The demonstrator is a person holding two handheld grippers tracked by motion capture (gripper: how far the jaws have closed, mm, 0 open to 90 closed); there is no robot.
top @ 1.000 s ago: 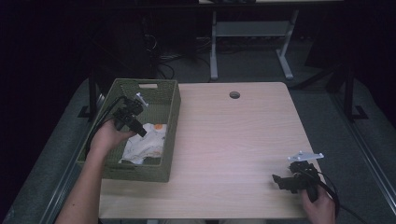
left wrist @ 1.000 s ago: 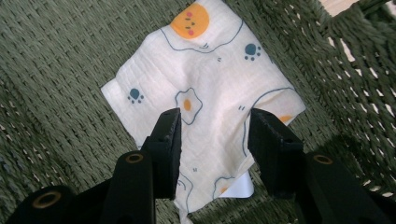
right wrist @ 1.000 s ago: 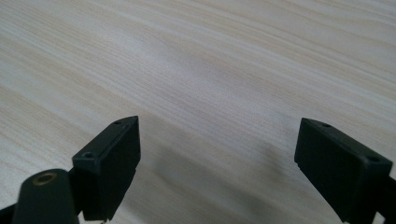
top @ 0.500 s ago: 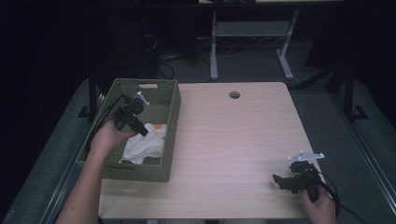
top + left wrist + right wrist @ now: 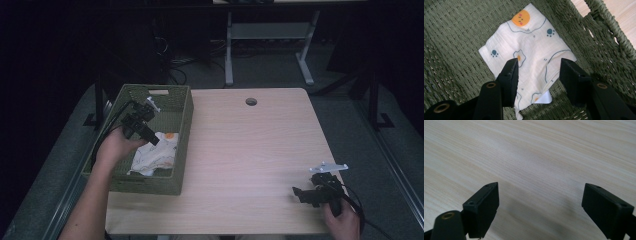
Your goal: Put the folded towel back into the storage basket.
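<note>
A white cloth [image 5: 156, 152] [image 5: 534, 47], printed with fried eggs and blue paw prints, lies crumpled on the floor of a green woven basket [image 5: 150, 186] [image 5: 454, 37] at the table's left. My left gripper [image 5: 151, 139] [image 5: 537, 65] points down into the basket just above the cloth. Its jaws have just been opening and stand apart; the cloth lies beneath the gap and the pads do not press on it. My right gripper [image 5: 299, 194] [image 5: 541, 192] rests wide open over bare wood at the near right corner, with nothing between its fingers.
The pale wooden table [image 5: 250, 150] [image 5: 536, 150] has a round cable hole [image 5: 251, 101] at its far edge. A grey desk frame [image 5: 265, 35] and cables stand on the dark floor behind. Each gripper trails a black cable.
</note>
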